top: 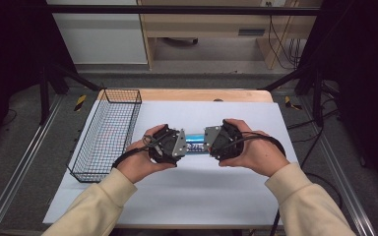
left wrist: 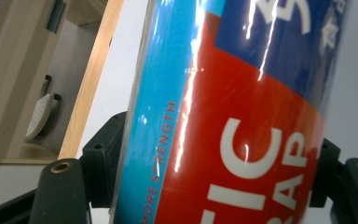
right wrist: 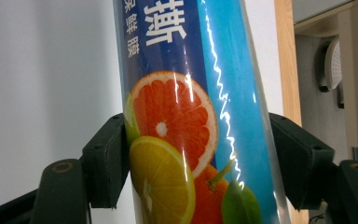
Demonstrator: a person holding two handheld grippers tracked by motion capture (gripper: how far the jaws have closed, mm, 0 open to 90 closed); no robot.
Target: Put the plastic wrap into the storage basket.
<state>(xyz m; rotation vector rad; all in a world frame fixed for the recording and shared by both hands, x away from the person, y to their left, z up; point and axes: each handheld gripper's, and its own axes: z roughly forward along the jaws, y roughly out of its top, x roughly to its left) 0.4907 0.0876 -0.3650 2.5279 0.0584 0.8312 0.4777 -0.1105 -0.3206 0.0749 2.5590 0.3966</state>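
Observation:
A long plastic-wrap box in blue, red and dark blue lies crosswise at the middle of the white table sheet. My left gripper is shut on its left end and my right gripper on its right end; the two face each other. In the left gripper view the plastic-wrap box shows red with white letters, both black jaws pressing its sides. In the right gripper view the plastic-wrap box shows printed citrus fruit, clamped between the jaws.
A black wire basket stands at the left side of the table, just left of my left hand. A wooden table edge runs along the back. Metal frame rails flank the table on both sides.

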